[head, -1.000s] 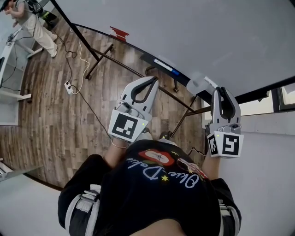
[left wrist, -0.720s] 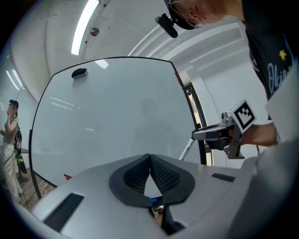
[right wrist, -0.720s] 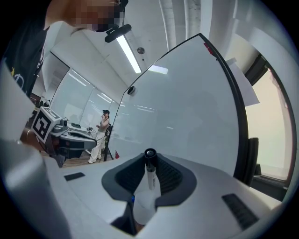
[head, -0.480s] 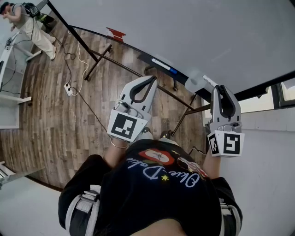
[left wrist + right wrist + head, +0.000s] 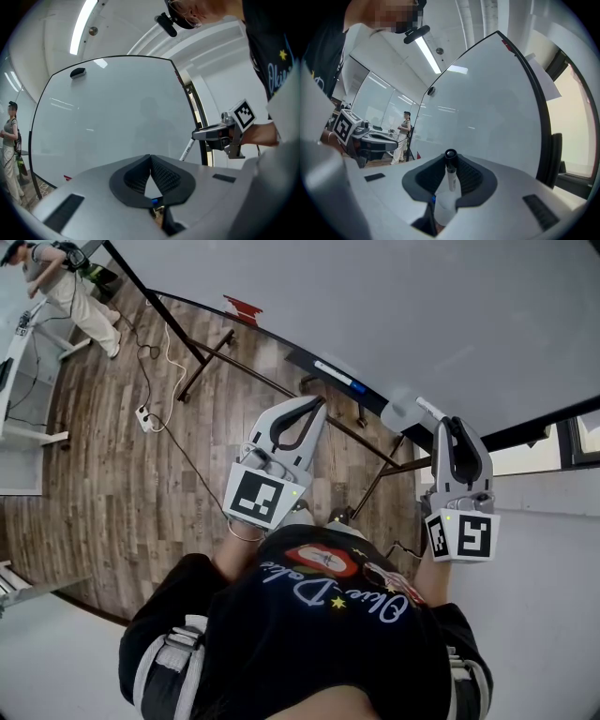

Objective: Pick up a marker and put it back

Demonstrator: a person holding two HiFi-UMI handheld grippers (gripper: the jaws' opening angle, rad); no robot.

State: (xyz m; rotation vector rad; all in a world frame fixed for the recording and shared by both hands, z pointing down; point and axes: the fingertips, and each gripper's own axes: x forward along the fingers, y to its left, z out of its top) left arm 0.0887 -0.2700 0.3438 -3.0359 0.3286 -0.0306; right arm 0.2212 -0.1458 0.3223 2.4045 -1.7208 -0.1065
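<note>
I stand in front of a large whiteboard (image 5: 422, 315). My right gripper (image 5: 451, 424) points level at it and is shut on a white marker (image 5: 451, 180) with a black cap, which lies lengthwise between the jaws. The marker's tip (image 5: 427, 409) sticks out past the fingertips toward the board. From the left gripper view, the same marker (image 5: 187, 151) slants down from the right gripper (image 5: 196, 136). My left gripper (image 5: 315, 409) is held level to the left, its tips touching with nothing between them. A blue-ended marker (image 5: 335, 372) lies on the board's tray.
The whiteboard stands on dark metal legs (image 5: 202, 357) over a wooden floor with cables and a power strip (image 5: 145, 416). A person (image 5: 58, 287) stands far left by a white desk. A black eraser (image 5: 78, 72) sticks high on the board. A window (image 5: 581, 442) lies at the right.
</note>
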